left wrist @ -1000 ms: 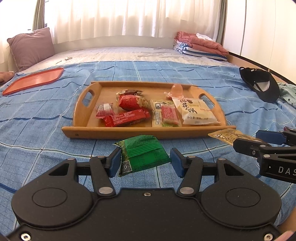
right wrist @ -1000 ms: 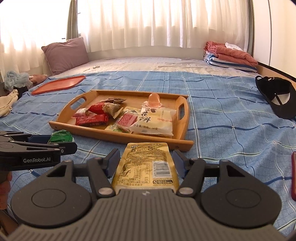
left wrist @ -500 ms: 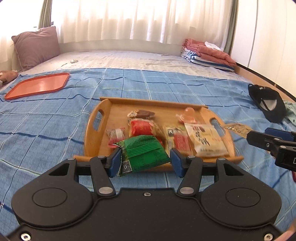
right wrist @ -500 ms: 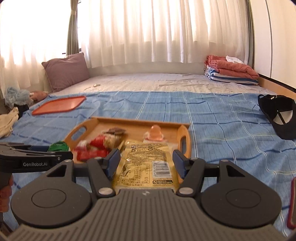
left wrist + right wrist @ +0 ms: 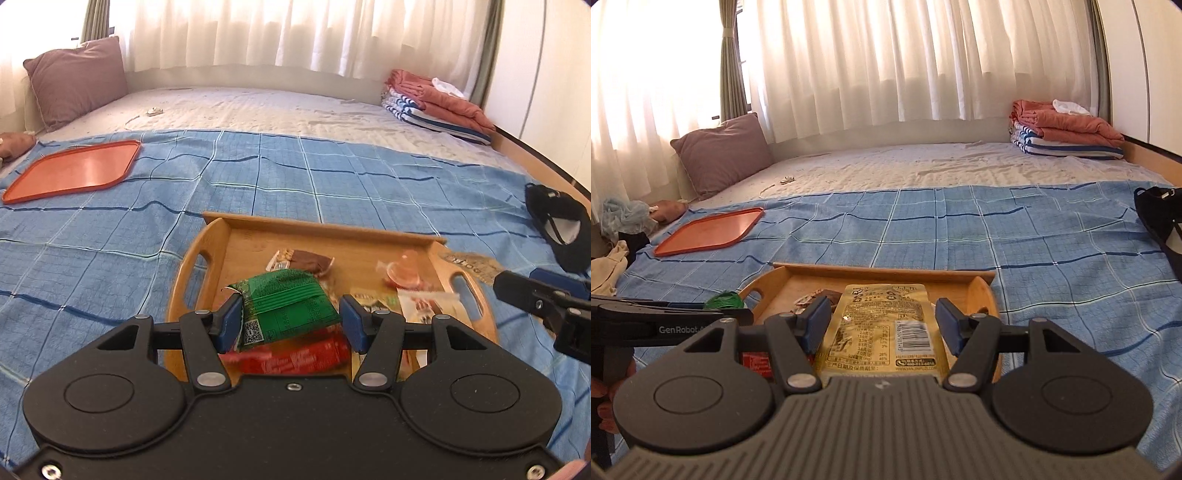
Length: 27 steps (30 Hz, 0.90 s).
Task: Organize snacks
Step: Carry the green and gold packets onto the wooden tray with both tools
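My left gripper (image 5: pixel 291 320) is shut on a green snack packet (image 5: pixel 284 302), held in the air over the near part of the wooden tray (image 5: pixel 207 243). My right gripper (image 5: pixel 882 325) is shut on a yellow snack packet (image 5: pixel 886 325), also raised above the wooden tray (image 5: pixel 979 291). In the tray lie a red bar (image 5: pixel 295 356), a brown bar (image 5: pixel 306 260), a pink jelly cup (image 5: pixel 404 267) and a white packet (image 5: pixel 428 306). The right gripper's tip and its yellow packet (image 5: pixel 469 264) show at the right edge of the left wrist view.
The tray sits on a blue checked blanket (image 5: pixel 110 236) spread over a bed. An orange tray (image 5: pixel 74 170) lies at the far left, a black cap (image 5: pixel 557 229) at the right. A purple pillow (image 5: pixel 724 155) and folded clothes (image 5: pixel 1067 133) are at the back.
Both grippers have risen and moved forward with their packets, from the blanket in front of the tray to above it. The tray now lies largely beneath the fingers.
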Available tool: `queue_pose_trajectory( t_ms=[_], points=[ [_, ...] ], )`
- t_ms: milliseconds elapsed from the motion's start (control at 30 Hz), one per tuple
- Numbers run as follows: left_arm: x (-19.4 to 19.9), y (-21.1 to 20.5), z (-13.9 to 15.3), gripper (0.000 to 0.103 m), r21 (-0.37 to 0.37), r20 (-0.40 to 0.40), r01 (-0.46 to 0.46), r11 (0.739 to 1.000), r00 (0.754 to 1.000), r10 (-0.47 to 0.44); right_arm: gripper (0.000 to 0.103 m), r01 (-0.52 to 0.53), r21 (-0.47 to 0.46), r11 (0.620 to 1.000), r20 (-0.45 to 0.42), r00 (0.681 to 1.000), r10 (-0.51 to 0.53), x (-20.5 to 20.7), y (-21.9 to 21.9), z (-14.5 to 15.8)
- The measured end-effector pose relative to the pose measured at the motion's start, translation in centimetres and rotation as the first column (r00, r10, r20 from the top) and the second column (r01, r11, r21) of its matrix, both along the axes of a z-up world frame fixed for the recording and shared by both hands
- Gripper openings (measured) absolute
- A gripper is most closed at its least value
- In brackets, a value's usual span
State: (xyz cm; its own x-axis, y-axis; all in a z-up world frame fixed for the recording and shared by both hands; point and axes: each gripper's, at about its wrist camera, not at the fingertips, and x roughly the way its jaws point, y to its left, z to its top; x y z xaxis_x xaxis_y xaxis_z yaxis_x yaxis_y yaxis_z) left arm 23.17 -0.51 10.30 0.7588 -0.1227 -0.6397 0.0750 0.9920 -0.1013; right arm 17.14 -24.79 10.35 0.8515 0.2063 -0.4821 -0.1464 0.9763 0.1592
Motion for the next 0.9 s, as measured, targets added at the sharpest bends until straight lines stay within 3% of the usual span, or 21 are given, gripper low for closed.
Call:
queue_pose_trajectory(
  t_ms=[167,333,533,900],
  points=[
    [3.0,-0.4,-1.6,0.054,0.022,-0.014,0.003,1.0,1.0,-0.003,0.065,-0.033,0.05,0.998,-0.03,0.999,0.034,3.0,0.6,-1.1],
    [5.9,0.2,-3.3,0.054,-0.029,-0.045,-0.02,0.999,0.999,0.019,0.065,-0.04,0.057,0.998,-0.056,0.998,0.043,6.0,1.7,-2.9],
    [8.9,0.5,-4.8,0.054,-0.033,-0.065,-0.06,0.998,0.996,0.057,0.065,-0.047,0.072,0.996,-0.065,0.997,0.052,8.5,2.6,-4.7],
    [11.3,0.0,-7.4,0.054,0.007,-0.078,-0.056,0.998,0.995,0.056,0.065,-0.051,0.068,0.996,-0.105,0.993,0.058,10.8,3.9,-8.2]
  ],
)
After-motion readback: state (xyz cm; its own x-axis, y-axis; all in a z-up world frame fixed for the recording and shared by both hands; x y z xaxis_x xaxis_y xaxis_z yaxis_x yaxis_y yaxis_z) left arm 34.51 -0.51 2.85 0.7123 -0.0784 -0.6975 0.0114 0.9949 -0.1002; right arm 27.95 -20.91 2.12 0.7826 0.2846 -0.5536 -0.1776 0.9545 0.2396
